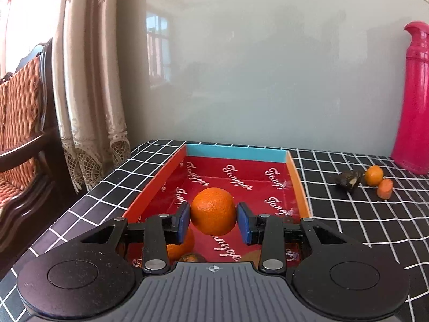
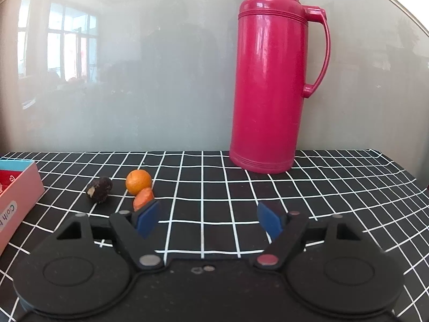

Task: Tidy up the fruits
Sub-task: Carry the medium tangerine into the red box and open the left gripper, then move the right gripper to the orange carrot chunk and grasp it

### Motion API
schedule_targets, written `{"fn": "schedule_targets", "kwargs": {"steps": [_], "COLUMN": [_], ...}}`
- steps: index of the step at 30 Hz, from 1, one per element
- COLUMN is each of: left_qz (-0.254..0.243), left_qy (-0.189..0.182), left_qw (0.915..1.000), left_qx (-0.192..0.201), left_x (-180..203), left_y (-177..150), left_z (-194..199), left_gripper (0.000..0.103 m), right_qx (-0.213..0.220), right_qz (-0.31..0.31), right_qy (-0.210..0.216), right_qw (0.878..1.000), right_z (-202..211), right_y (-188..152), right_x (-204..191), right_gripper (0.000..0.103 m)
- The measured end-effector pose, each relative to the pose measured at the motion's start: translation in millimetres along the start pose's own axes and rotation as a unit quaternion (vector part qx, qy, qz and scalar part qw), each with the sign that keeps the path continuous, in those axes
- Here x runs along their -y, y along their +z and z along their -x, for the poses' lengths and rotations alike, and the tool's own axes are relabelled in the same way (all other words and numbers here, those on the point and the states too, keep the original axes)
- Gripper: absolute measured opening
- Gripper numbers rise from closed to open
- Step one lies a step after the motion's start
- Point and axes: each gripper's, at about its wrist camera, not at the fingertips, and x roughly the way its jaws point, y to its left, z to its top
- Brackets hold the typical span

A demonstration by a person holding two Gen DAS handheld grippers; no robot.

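Orange held level over the red box

The left hand-held gripper (image 1: 213, 221) clamps the orange (image 1: 213, 211) above the red box (image 1: 299, 185); the right hand-held gripper (image 2: 208, 221) hovers spread, clasping nothing, beside the box.

We see a tabletop (image 2: 295, 201) covered in black with a white grid. The box (image 1: 236, 153) has a red floor with white script lettering, a light blue far wall and orange side walls. The orange (image 1: 213, 210) is bright orange, the flask (image 2: 268, 80) deep pink, the pads (image 2: 147, 221) blue, the curtain (image 1: 88, 80) beige with lace.
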Motion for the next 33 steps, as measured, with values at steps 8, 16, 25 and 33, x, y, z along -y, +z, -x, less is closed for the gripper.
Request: {"fn": "schedule_targets", "kwargs": {"steps": [8, 16, 25, 33], "left_qz": [-0.014, -0.017, -0.009, 0.015], "left_qy": [0.015, 0.024, 0.043, 0.049], "left_qw": [0.999, 0.998, 0.9964, 0.9967], "left_qx": [0.039, 0.056, 0.072, 0.064], "left_x": [7.0, 12.2, 24.3, 21.5], "left_y": [3.7, 3.9, 4.6, 6.0], "left_z": [11.6, 14.8, 17.6, 11.7], "left_gripper": [0.089, 0.102, 0.103, 0.103], "right_qx": [-0.002, -0.003, 0.0, 0.018], "right_qz": [0.008, 0.009, 0.008, 0.012], "right_qy": [0.002, -0.002, -0.01, 0.009], "right_qw": [1.0, 1.0, 1.0, 1.0], "right_z": [0.9, 0.9, 4.1, 11.5], "right_y": [-2.6, -3.6, -6.1, -6.4], "right_x": [-2.5, 2.4, 11.8, 18.5], "right_gripper": [0.08, 0.08, 0.08, 0.082]}}
